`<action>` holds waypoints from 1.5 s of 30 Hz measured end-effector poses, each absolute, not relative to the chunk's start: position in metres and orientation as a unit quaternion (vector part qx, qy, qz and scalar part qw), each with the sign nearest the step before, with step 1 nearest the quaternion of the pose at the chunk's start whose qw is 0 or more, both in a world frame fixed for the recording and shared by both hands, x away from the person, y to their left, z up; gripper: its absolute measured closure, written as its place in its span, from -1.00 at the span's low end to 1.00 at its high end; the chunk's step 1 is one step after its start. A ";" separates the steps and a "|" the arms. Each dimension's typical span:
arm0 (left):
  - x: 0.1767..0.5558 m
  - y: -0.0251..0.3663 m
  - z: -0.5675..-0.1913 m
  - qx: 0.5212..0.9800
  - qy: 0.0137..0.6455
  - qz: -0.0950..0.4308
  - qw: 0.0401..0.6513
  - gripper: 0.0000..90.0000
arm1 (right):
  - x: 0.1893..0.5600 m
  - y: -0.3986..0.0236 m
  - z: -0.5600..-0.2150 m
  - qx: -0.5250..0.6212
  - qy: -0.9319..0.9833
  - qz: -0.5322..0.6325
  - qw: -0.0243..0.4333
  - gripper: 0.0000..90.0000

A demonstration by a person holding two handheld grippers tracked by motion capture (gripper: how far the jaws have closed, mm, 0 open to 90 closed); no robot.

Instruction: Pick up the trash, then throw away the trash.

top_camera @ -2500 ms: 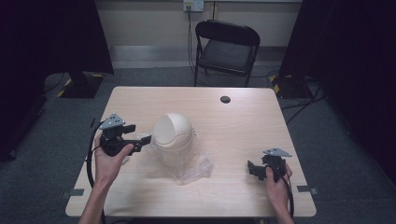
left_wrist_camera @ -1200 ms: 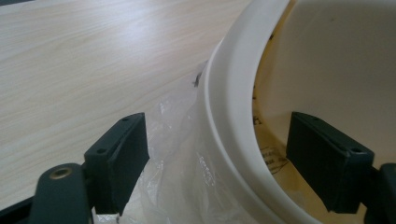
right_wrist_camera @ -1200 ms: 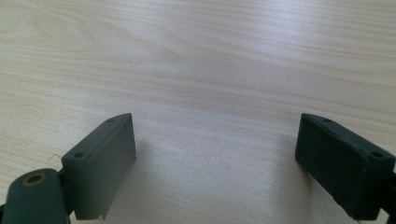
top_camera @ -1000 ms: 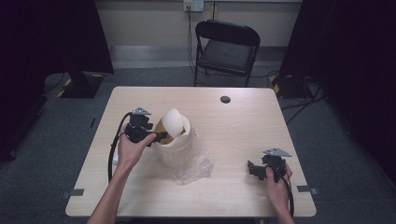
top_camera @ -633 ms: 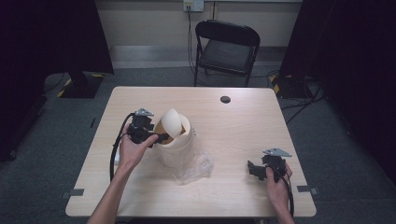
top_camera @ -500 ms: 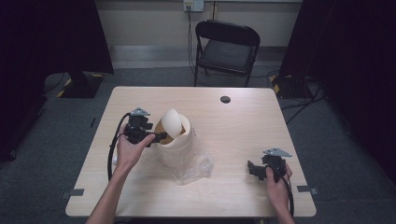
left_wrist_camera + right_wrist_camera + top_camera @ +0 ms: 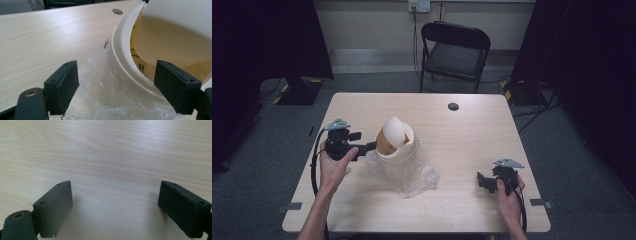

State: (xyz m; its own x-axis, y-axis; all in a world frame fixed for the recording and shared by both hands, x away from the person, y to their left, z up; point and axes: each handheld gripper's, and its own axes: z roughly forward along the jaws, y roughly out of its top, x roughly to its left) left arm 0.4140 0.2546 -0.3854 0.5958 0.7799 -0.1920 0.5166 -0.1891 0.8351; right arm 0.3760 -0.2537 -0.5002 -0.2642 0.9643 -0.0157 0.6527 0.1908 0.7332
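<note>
Our left gripper (image 7: 368,146) sits level at the left side of the small cream bin (image 7: 398,155), its jaws spread apart. In the left gripper view the bin's rim (image 7: 125,72) runs between the two jaws, one jaw outside the wall over the crinkled clear plastic bag (image 7: 100,100) and the other over the bin's mouth. Neither pad presses on the rim, so we are grasping nothing yet.

The bin stands upright a little left of the middle of the table (image 7: 472,130). Its swing lid (image 7: 393,132) is tipped up on edge, so the opening on our side is exposed and we look into the tan interior. The clear bag lies bunched around the foot of the bin and spreads toward the table's near edge (image 7: 417,182); it is outside the bin, not lining it.

Our right gripper (image 7: 484,182) rests near the right front corner of the table, well apart from the bin, with its jaws wide and only bare wood between them in the right gripper view.

We judge the work is at an early stage: the lid is swung open and the left jaws straddle the rim, but the bag is not yet fitted into the bin and the right gripper has taken no part. Farther back, a small dark disc (image 7: 453,106) lies on the table, and a black folding chair (image 7: 455,50) stands beyond it.
</note>
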 end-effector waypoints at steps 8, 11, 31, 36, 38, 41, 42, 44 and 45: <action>0.406 0.268 -0.380 0.765 0.424 0.158 0.458 -0.56 | 0.376 -0.254 -0.500 0.553 0.731 0.314 0.248 -0.75; 0.402 0.280 -0.387 0.764 0.435 0.156 0.451 -0.52 | 0.376 -0.254 -0.500 0.553 0.731 0.314 0.248 -0.75; 0.376 0.325 -0.443 0.757 0.483 0.149 0.415 -0.21 | 0.376 -0.254 -0.500 0.554 0.730 0.314 0.249 -0.75; 0.375 0.331 -0.455 0.759 0.496 0.148 0.396 -0.21 | 0.376 -0.254 -0.500 0.553 0.731 0.314 0.248 -0.75; 0.375 0.335 -0.458 0.757 0.501 0.148 0.393 -0.22 | 0.376 -0.254 -0.500 0.553 0.731 0.314 0.248 -0.75; 0.375 0.337 -0.467 0.762 0.501 0.139 0.385 -0.13 | 0.376 -0.254 -0.500 0.553 0.731 0.314 0.248 -0.75; 0.375 0.338 -0.470 0.769 0.493 0.142 0.381 0.00 | 0.376 -0.254 -0.500 0.553 0.731 0.314 0.248 -0.75; 0.374 0.339 -0.473 0.769 0.499 0.150 0.371 0.09 | 0.376 -0.254 -0.500 0.553 0.731 0.314 0.248 -0.75; 0.373 0.339 -0.473 0.767 0.498 0.151 0.376 0.12 | 0.376 -0.254 -0.500 0.553 0.731 0.314 0.248 -0.75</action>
State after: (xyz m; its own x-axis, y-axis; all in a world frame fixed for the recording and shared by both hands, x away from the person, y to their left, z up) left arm 0.3729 0.3390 -0.4730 0.4592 0.8769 -0.1420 0.6498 -0.2226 0.7267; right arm 0.3761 -0.2538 -0.5002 -0.2645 0.9643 -0.0155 0.6527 0.1908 0.7332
